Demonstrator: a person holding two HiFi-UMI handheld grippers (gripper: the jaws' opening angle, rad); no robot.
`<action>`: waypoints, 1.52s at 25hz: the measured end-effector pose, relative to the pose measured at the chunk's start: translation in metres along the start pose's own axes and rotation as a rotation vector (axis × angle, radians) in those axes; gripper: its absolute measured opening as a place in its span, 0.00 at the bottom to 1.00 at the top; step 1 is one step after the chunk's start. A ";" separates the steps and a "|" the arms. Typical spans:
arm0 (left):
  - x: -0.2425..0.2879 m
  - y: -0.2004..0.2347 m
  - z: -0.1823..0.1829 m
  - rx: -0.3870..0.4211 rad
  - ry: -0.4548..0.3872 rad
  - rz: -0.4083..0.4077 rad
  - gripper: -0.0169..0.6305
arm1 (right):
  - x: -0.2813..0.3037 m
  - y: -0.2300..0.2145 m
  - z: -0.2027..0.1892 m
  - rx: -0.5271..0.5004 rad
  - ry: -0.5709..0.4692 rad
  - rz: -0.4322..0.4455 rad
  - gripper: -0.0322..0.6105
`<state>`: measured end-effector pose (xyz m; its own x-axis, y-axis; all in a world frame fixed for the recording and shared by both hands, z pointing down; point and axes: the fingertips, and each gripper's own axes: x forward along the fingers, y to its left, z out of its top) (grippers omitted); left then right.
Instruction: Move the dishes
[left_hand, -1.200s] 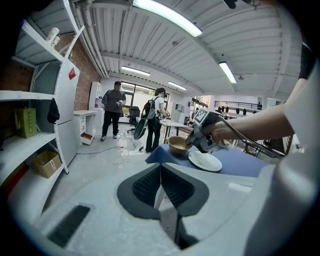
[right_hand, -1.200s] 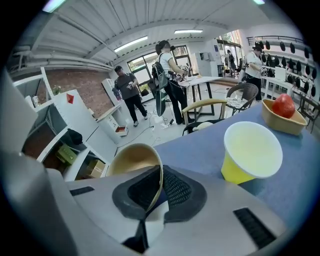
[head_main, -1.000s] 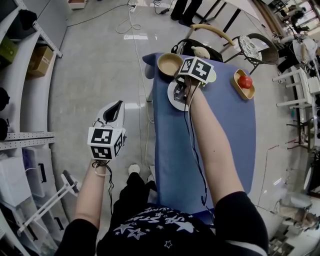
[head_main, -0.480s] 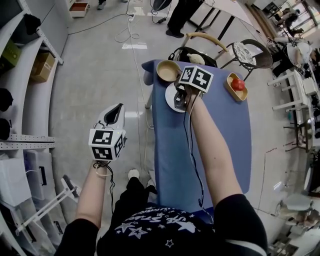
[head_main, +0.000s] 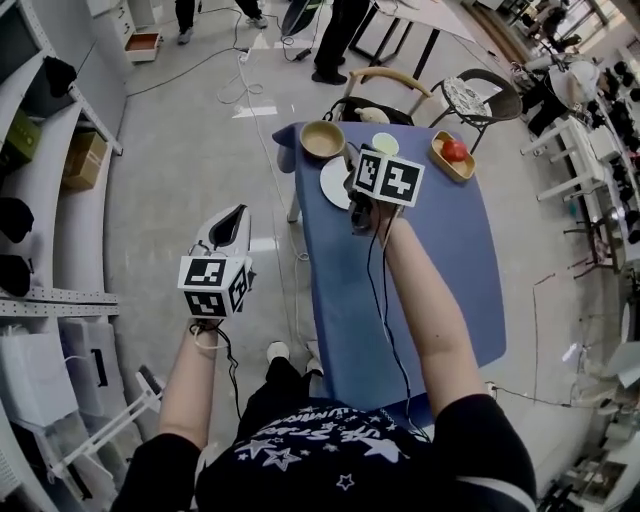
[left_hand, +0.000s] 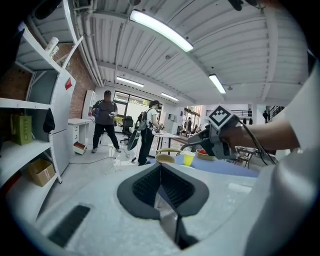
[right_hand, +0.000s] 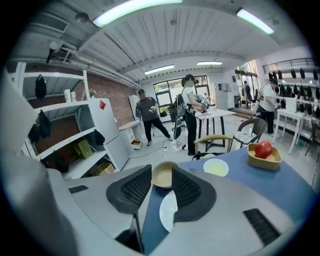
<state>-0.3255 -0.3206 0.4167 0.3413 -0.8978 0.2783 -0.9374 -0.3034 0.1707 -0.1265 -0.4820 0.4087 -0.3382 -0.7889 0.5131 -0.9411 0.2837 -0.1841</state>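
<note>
Bright, even light falls from long ceiling lamps (left_hand: 160, 30) high above the fingers (left_hand: 145, 187), helped by daylight from big windows (right_hand: 162, 82) far beyond them. Shadows are faint and soft, and a pale patch of glare lies on the floor (head_main: 255, 112). Both gripper views bend strongly toward their edges and go dark in the corners. The fingers themselves look slightly soft, while the room past them is fairly sharp.

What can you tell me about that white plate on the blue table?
The white plate is round, shallow and plain, glossy like glazed ceramic, and looks empty. It lies flat on the table near the far left corner, just this side of a tan bowl. Only the table seems to touch it; part is hidden.
</note>
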 end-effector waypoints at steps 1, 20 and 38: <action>-0.002 -0.004 0.002 0.002 -0.003 -0.009 0.06 | -0.009 0.003 0.000 -0.033 -0.018 -0.001 0.25; -0.077 -0.132 -0.027 0.041 -0.006 0.035 0.06 | -0.181 0.010 -0.104 -0.283 -0.076 0.167 0.05; -0.222 -0.368 -0.069 0.027 -0.089 0.113 0.06 | -0.439 -0.086 -0.171 -0.334 -0.183 0.294 0.05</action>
<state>-0.0512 0.0127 0.3577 0.2267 -0.9512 0.2094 -0.9715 -0.2058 0.1173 0.1028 -0.0670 0.3431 -0.6130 -0.7233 0.3179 -0.7639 0.6454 -0.0046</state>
